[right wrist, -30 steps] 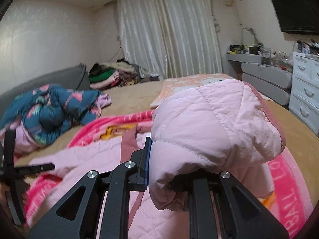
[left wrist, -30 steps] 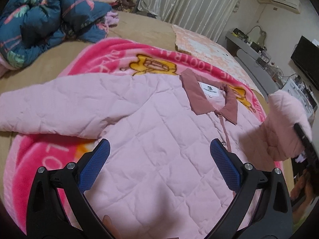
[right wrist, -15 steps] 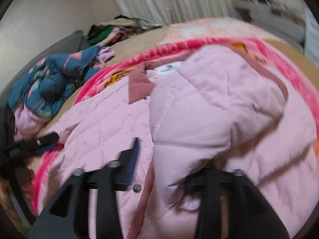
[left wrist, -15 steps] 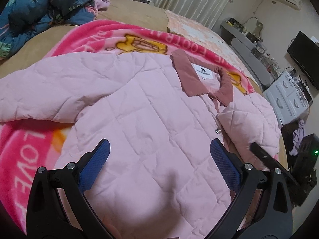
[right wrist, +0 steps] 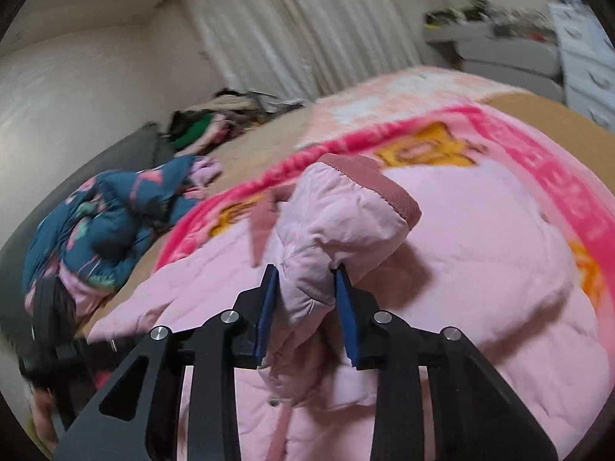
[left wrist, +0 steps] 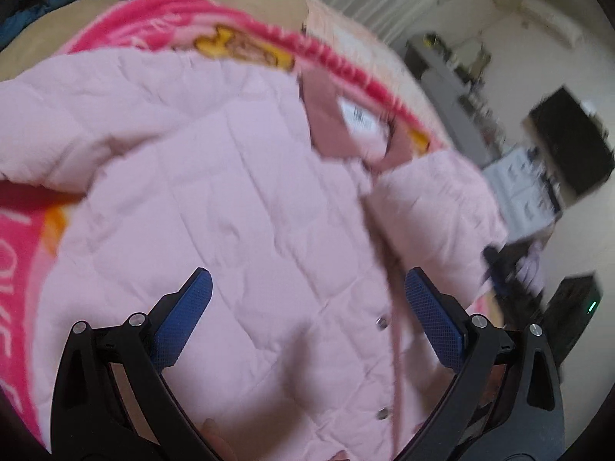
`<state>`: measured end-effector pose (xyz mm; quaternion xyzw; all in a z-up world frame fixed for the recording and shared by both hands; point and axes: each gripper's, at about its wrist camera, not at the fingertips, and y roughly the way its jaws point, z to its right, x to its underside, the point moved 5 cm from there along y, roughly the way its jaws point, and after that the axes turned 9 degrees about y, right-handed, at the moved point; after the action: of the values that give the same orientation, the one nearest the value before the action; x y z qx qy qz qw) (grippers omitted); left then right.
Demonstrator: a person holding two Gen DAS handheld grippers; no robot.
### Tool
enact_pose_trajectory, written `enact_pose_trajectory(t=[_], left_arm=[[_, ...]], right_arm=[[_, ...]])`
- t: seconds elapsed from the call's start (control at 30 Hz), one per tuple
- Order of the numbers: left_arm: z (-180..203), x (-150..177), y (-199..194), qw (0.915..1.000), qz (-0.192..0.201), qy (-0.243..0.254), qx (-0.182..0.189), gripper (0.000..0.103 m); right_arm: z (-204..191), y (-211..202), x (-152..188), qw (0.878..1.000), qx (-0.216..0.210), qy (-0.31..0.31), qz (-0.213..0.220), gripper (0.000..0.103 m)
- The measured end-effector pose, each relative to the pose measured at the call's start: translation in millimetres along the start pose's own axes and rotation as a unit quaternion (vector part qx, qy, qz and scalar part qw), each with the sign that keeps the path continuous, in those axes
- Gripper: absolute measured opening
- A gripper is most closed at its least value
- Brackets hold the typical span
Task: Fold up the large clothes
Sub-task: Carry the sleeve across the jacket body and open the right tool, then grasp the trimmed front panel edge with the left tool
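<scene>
A pink quilted jacket point(left wrist: 230, 211) with a dusty-rose collar point(left wrist: 338, 126) lies front up on a pink cartoon blanket point(left wrist: 23, 238). My left gripper point(left wrist: 307, 288) hovers open just above the jacket's lower front, nothing between its blue pads. In the right wrist view the jacket's sleeve point(right wrist: 338, 211), with its rose cuff, is folded in over the body. My right gripper point(right wrist: 303, 280) has puffy sleeve fabric filling the gap between its pads, and its jaws are closing on it. The view is blurred.
A blue patterned quilt point(right wrist: 107, 230) and a pile of clothes point(right wrist: 215, 119) lie at the far side of the tan bed. White curtains point(right wrist: 307, 30) hang behind. White drawers point(left wrist: 519, 184) and a dark screen point(left wrist: 569, 146) stand to the right.
My right gripper brought the raised sleeve down over the jacket front; its jaws spread, then narrowed on the sleeve again. My left gripper dipped closer to the jacket, still open.
</scene>
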<state>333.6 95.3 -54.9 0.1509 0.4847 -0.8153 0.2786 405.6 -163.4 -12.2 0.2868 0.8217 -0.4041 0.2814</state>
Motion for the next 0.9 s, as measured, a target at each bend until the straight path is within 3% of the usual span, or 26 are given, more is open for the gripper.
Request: enact_pose_trajectory(t=[0.13, 0.3, 0.4, 0.47, 0.53, 0.67, 0.83, 0.9], left_arm=[[-1, -9, -14, 0.9995, 0.015, -0.016, 0.021, 0.094], [3, -13, -18, 0.9985, 0.016, -0.027, 0.045, 0.094], [4, -7, -8, 0.9979, 0.000, -0.032, 0.055, 0.094], [3, -1, 2, 0.9960, -0.016, -0.047, 0.074, 0.094], [0, 6, 12, 0.9952, -0.030, -0.055, 0.075, 0.094], [-5, 16, 30, 0.9875, -0.051, -0.095, 0.115, 0.094], [-14, 16, 32, 0.9803, -0.046, -0.131, 0.140, 0.094], [-15, 10, 26, 0.9837, -0.030, -0.121, 0.129, 0.094]], right_arm=[[-36, 9, 13, 0.997, -0.025, -0.076, -0.023, 0.024], [-71, 20, 43, 0.984, -0.048, -0.150, -0.083, 0.024], [-75, 21, 50, 0.978, -0.074, -0.147, -0.131, 0.032], [-74, 20, 51, 0.976, -0.071, -0.142, -0.147, 0.049], [-60, 21, 41, 0.980, -0.041, -0.132, -0.141, 0.051], [-14, 14, 8, 0.992, 0.005, -0.056, -0.113, 0.055], [34, -6, -24, 0.996, 0.055, -0.007, -0.069, 0.057], [48, -15, -33, 0.996, 0.072, 0.004, -0.051, 0.057]])
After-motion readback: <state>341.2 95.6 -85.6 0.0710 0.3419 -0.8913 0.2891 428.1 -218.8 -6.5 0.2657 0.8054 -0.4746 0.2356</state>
